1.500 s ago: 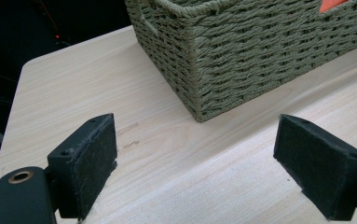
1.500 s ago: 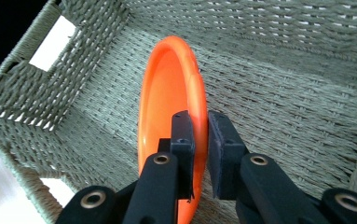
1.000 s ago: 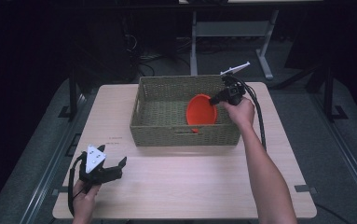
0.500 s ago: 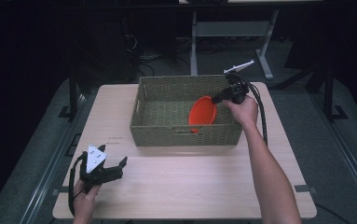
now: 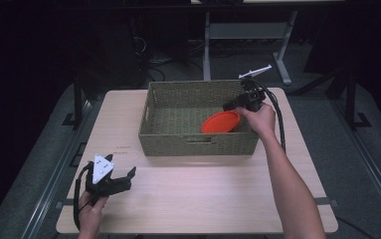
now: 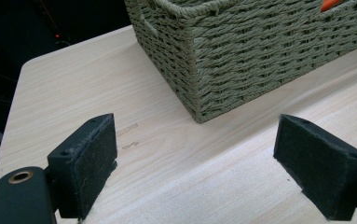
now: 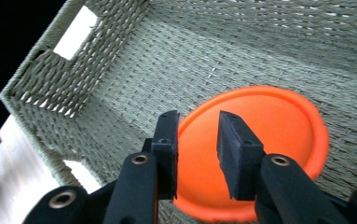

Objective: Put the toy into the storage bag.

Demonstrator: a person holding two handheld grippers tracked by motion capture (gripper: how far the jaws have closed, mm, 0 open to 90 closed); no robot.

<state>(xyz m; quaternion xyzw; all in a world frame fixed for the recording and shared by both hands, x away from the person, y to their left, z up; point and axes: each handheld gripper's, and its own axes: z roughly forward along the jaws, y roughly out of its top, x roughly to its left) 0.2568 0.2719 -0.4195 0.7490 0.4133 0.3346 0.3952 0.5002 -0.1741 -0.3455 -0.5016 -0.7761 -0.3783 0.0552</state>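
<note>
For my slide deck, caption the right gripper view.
Right gripper fingers straddle an orange disc inside a woven basket.

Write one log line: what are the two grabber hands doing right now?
left gripper: open, on table | right gripper: open above orange disc | disc: inside basket

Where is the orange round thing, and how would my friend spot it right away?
Start at the pale wooden table and find the big green woven basket at its far side. Look inside, toward the right end, by the right gripper: a flat orange disc is there, tilted. It is the one bright, smooth thing among all that rough weave.
</note>
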